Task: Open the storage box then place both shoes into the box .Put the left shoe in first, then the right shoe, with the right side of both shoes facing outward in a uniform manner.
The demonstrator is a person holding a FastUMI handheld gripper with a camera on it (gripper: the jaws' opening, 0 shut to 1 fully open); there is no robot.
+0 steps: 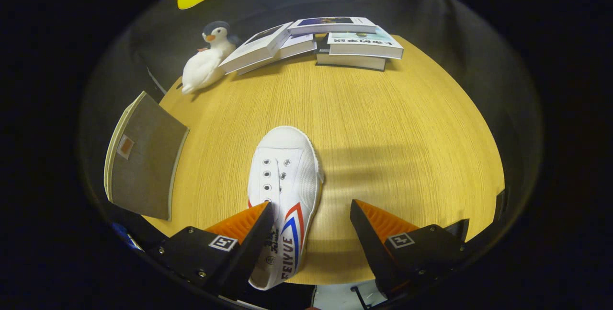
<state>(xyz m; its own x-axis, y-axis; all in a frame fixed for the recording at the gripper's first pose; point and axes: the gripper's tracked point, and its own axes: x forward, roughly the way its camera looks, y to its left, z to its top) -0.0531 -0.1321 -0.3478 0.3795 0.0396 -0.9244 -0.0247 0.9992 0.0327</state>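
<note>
The white canvas shoe with red and blue side stripes (285, 190) lies near the front edge of the round wooden table (407, 123), toe pointing away. The gripper (311, 221) hangs over it, fingers spread wide, gripping nothing; the shoe lies against the left one, probably lined up for a grasp. A grey-brown fabric storage box (143, 161) rests at the left edge; a plush penguin (207, 58) and stacked books (330, 41) line the far edge, well apart.

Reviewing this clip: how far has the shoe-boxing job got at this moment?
Nothing looks packed yet. The white canvas shoe with red and blue stripes lies on the round wooden table, and the open gripper straddles its heel end, one finger over the shoe, the other apart on bare wood. So a shoe grasp is in hand. The grey-brown fabric storage box beside it holds no visible shoe; both placements remain.
</note>
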